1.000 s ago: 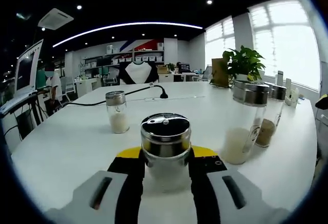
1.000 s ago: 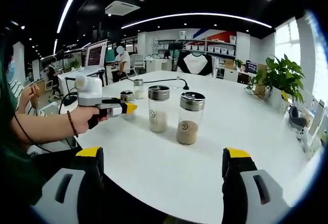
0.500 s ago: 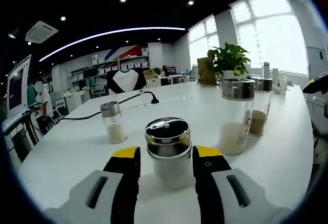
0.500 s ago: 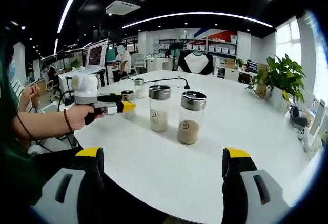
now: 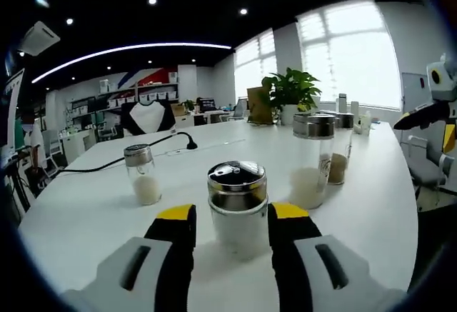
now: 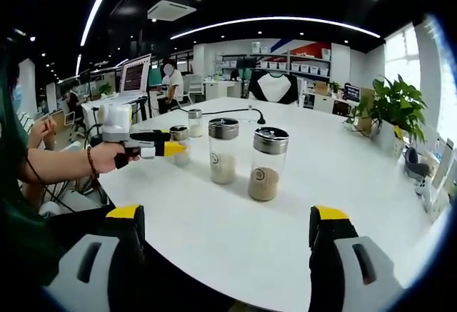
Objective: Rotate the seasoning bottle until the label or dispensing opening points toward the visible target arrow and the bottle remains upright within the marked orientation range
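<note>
A: Rotation is suggested in the left gripper view. The seasoning bottle (image 5: 237, 205) is seen upright on the white worktop (image 5: 371, 198), and it is flanked closely by the left gripper's (image 5: 233, 230) yellow-tipped fingers (image 5: 176, 228), which appear to be closed on its glass body. Compared with a second ago, the room behind has swung: the plant (image 5: 289, 91) and the windows have been carried toward the middle, while the bottle has been kept between the fingers. The bottle is judged to be partway through a turn with the hand.

B: Is the goal met?

A: That cannot be told. No target arrow can be made out, and a label is not seen on the facing side; only the perforated steel lid is shown.

B: What stands nearby?

A: A small shaker (image 5: 141, 178) is seen beyond to the left, and two tall jars (image 5: 311, 160) to the right, well apart from the held bottle; a black cable (image 5: 121, 160) is laid farther back.

B: And the right gripper view?

A: The right gripper's (image 6: 228, 237) fingers (image 6: 325, 230) are held wide apart with nothing between them. The left gripper is seen in a hand (image 6: 107, 158) at the bottle, with the tall jars just beside. A wide swing could be hindered by those jars.
</note>
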The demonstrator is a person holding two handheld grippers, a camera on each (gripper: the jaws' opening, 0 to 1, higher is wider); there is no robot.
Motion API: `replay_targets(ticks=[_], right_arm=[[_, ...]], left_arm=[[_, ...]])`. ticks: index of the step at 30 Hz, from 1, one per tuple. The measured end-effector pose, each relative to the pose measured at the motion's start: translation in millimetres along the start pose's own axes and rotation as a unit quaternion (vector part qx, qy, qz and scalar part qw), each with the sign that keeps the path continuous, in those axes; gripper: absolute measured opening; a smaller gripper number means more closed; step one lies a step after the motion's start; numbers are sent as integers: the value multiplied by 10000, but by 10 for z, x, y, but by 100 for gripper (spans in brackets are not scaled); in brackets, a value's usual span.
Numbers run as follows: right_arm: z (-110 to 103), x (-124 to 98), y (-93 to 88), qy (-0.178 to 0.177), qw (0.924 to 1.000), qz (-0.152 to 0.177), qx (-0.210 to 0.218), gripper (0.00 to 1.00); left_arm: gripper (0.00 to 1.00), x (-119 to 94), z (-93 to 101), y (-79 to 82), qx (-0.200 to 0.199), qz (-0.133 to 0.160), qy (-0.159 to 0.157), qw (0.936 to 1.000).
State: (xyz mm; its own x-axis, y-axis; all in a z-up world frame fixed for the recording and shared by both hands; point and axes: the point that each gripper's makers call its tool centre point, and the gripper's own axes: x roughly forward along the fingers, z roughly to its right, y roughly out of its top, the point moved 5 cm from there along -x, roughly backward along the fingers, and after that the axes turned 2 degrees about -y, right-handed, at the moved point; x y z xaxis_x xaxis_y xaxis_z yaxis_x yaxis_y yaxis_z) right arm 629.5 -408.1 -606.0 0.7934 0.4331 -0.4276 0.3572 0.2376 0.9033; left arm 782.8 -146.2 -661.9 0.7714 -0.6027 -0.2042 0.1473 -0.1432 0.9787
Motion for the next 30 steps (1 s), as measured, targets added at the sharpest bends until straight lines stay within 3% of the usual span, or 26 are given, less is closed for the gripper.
replay_targets(ticks=[2,4,5,7,9,17,23,30], right_arm=[[-3,-5,-6,11,10000,-12,-19,98],[-2,-3,-16,6,10000,-28,-16,98],[-1,-2,-19,5,10000,-33,-5,98],[-2,0,-19,5,10000,-24,28,98],[-7,-1,-11,6,10000,2,35,98],[-14,17,-20,25,10000,-20,50,98],[-3,21,-25,14,10000,-47,35,98],[-9,17,-18,12,10000,-63,16,98]], left_arm=[[42,-6,-31,15,-8,92,-126,9999],[42,8,-18,24,18,196,-533,9984],[41,18,-7,42,-139,338,-791,9962],[41,29,8,39,-366,344,-1129,9923],[42,47,-39,25,-13,258,-1154,9930],[42,77,-62,38,163,203,-1716,9848],[43,88,-38,87,396,216,-2402,9697],[47,127,-10,82,596,174,-2900,9550]])
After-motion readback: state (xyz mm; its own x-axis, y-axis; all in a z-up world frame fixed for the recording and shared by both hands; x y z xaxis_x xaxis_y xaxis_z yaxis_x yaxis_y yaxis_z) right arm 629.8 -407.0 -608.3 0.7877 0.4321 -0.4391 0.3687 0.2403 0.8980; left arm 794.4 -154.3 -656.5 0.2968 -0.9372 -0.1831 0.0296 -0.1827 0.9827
